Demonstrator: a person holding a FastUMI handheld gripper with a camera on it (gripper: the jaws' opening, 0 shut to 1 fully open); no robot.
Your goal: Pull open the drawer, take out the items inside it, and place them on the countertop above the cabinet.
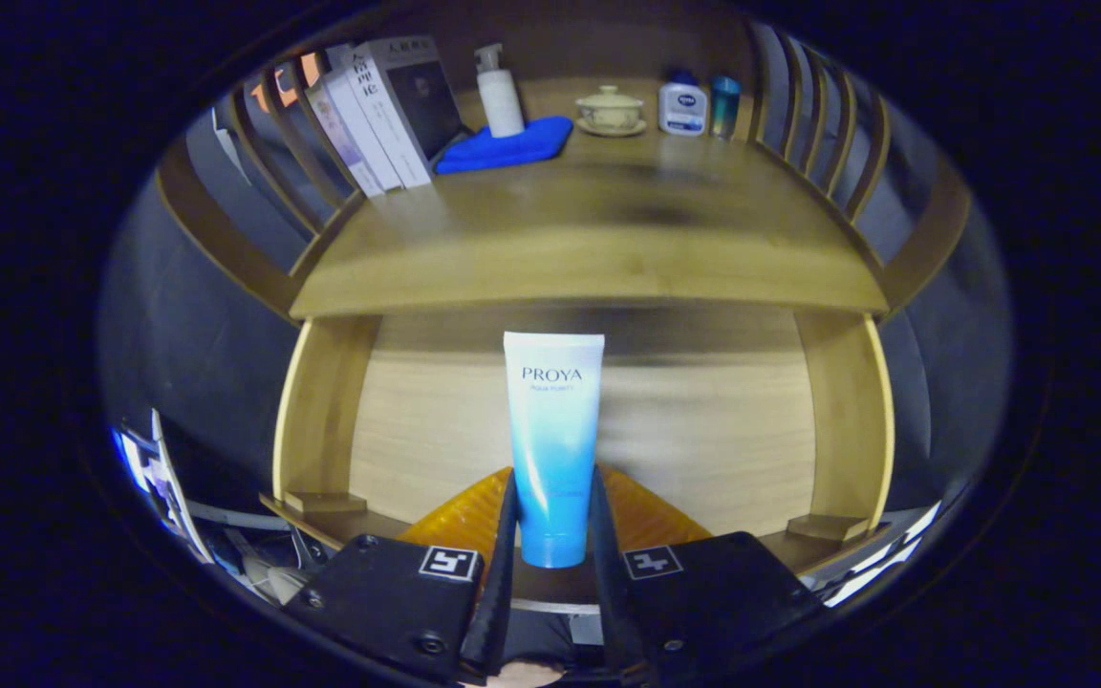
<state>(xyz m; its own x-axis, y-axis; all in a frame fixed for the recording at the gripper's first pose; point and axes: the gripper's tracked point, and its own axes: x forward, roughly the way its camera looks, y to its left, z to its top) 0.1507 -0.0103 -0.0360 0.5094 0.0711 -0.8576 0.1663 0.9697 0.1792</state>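
Gripper (552,521) jaws clamped on blue-white tube (552,444), held upright, cap down. Beyond: wooden countertop (589,253); books (378,115), pump bottle (500,93), blue cloth (507,145) at its back edge.

tube (552,444): glossy smooth plastic, sitting clamped between gripper (553,516) fingers | countertop (589,239): wood, showing satin sheen | cloth (505,145): looking soft, matt

White-to-blue gradient tube (551,449), tan wooden countertop (589,253) (grain streaked), royal-blue cloth (506,146)
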